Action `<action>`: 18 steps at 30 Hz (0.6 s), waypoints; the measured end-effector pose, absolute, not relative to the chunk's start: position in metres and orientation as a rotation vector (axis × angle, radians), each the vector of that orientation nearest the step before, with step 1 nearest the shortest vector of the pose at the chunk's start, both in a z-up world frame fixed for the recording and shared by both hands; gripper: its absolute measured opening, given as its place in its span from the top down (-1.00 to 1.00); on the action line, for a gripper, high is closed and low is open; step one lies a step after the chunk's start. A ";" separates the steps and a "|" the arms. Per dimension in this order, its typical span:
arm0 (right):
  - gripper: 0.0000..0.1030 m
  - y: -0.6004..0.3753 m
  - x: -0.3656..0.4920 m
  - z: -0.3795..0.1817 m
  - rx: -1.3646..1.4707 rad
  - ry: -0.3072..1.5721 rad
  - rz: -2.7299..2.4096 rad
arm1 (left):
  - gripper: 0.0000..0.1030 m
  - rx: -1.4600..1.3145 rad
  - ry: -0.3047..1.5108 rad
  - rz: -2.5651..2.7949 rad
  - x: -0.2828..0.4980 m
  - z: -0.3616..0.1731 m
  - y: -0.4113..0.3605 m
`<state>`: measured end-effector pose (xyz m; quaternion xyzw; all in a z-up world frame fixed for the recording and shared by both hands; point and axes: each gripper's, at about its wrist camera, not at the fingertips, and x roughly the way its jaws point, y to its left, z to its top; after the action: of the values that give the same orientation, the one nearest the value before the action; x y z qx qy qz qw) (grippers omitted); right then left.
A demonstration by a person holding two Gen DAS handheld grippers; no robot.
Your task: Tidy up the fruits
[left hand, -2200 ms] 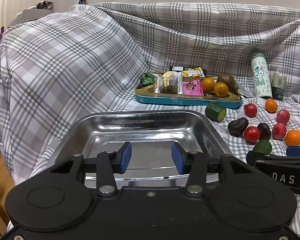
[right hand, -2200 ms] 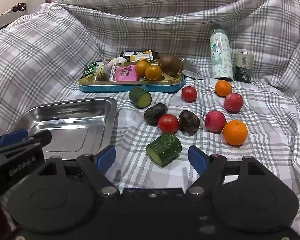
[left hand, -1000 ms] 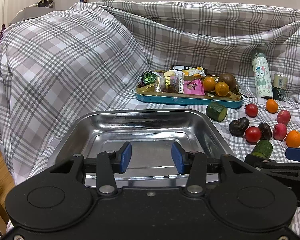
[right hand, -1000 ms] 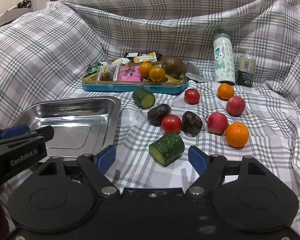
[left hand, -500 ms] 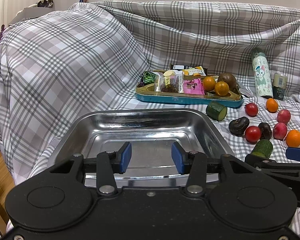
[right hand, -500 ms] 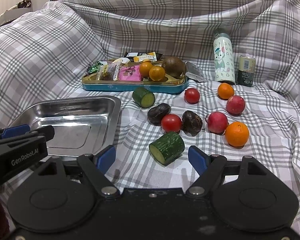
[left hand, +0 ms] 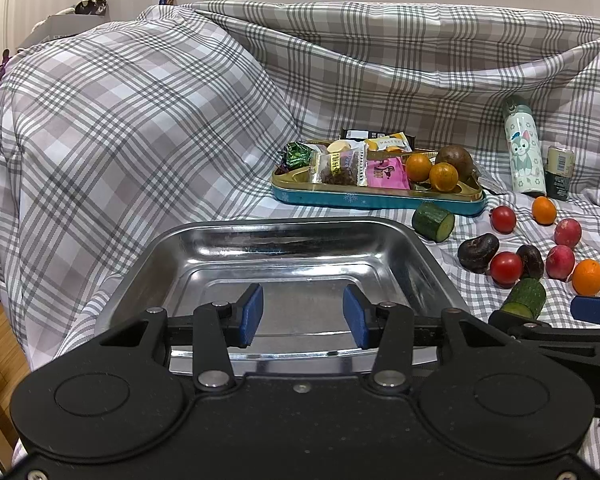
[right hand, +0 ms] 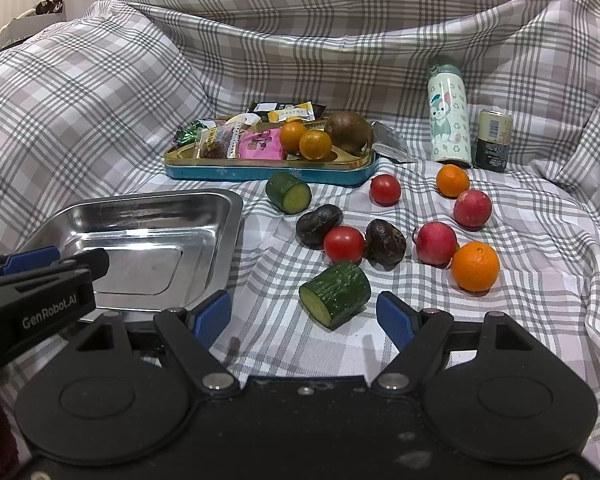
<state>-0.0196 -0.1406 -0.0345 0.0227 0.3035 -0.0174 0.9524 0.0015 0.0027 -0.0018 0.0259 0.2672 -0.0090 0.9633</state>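
An empty steel tray [left hand: 220,248] [right hand: 228,216] lies on the plaid cloth. My left gripper [left hand: 302,316] hangs open over its near rim, holding nothing. My right gripper [right hand: 304,318] stands open just short of a cut cucumber piece [right hand: 336,294] [left hand: 525,298]. Beyond it lie a red tomato [right hand: 344,244], two dark avocados [right hand: 318,220] [right hand: 385,242], two red apples [right hand: 436,242] [right hand: 472,208], two oranges [right hand: 475,266] [right hand: 452,180], a second tomato [right hand: 385,189] and another cucumber piece [right hand: 289,193].
A teal tin tray [right hand: 268,170] at the back holds snack packets, two small oranges and a brown fruit. A patterned bottle [right hand: 449,120] and a small can [right hand: 494,140] stand at the back right. Plaid-covered cushions rise behind and to the left.
Both grippers have drifted only slightly over the last two seconds; the views rose a little. No fruit has moved and both stay open.
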 end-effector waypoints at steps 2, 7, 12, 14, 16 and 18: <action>-0.59 -0.140 -0.019 -0.034 0.045 0.617 -0.035 | -0.05 0.052 0.540 -0.017 0.002 -0.002 0.003; -0.59 -0.140 -0.020 -0.034 0.045 0.614 -0.036 | -0.05 0.054 0.538 -0.016 0.001 -0.002 0.002; -0.59 -0.140 -0.020 -0.035 0.044 0.613 -0.036 | -0.05 0.055 0.538 -0.015 0.001 -0.002 0.002; -0.59 -0.140 -0.020 -0.035 0.043 0.611 -0.037 | -0.05 0.055 0.538 -0.017 0.001 -0.002 0.003; -0.59 -0.140 -0.020 -0.035 0.043 0.610 -0.037 | -0.05 0.054 0.537 -0.016 0.001 -0.002 0.003; -0.59 -0.140 -0.020 -0.035 0.044 0.610 -0.037 | -0.05 0.054 0.537 -0.016 0.001 -0.002 0.003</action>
<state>-0.0200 -0.1396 -0.0351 0.0217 0.3001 -0.0183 0.9535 0.0005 0.0027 -0.0017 0.0268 0.2653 -0.0081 0.9638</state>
